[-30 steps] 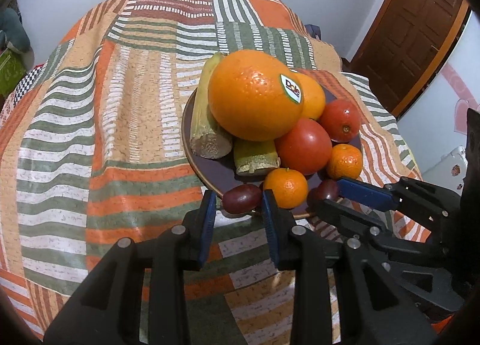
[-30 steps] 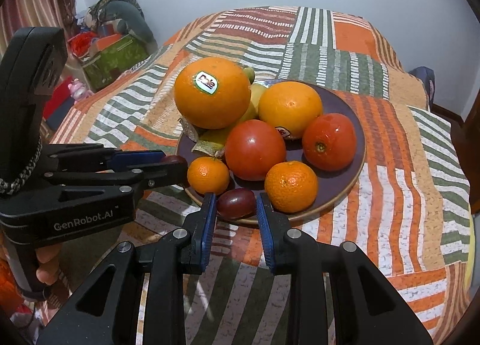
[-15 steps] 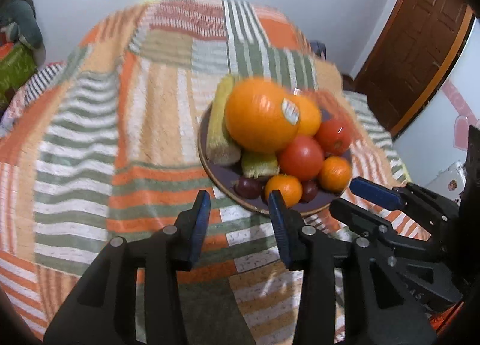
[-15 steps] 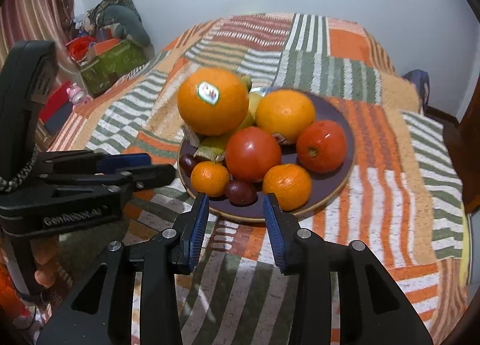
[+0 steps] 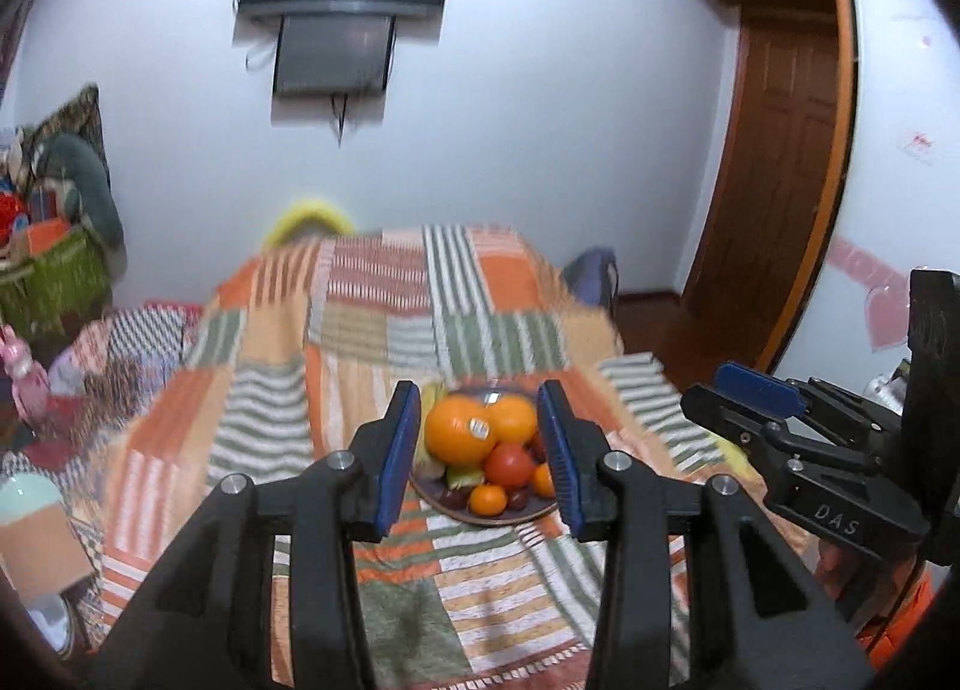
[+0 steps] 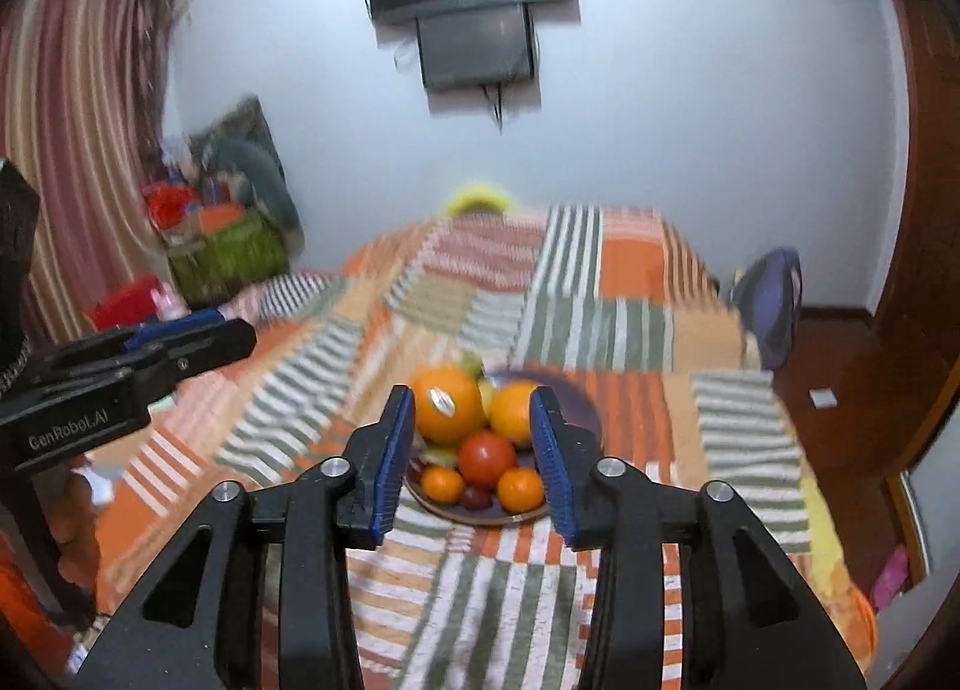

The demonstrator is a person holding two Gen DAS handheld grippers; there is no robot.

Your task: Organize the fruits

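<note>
Blue-padded left claw (image 5: 477,453), right claw (image 6: 471,456): parted, empty.

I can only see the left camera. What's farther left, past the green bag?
Observer: A striped curtain hangs there. Only the right camera catches it.
Child: What does my left claw look like from the side?
Observer: The left claw has GenRobot.AI printed on its side. Its jaws have just been opening, with nothing between them.
Child: Is anything lying near the door?
Observer: Yes, a small white square lies on the floor.
</note>
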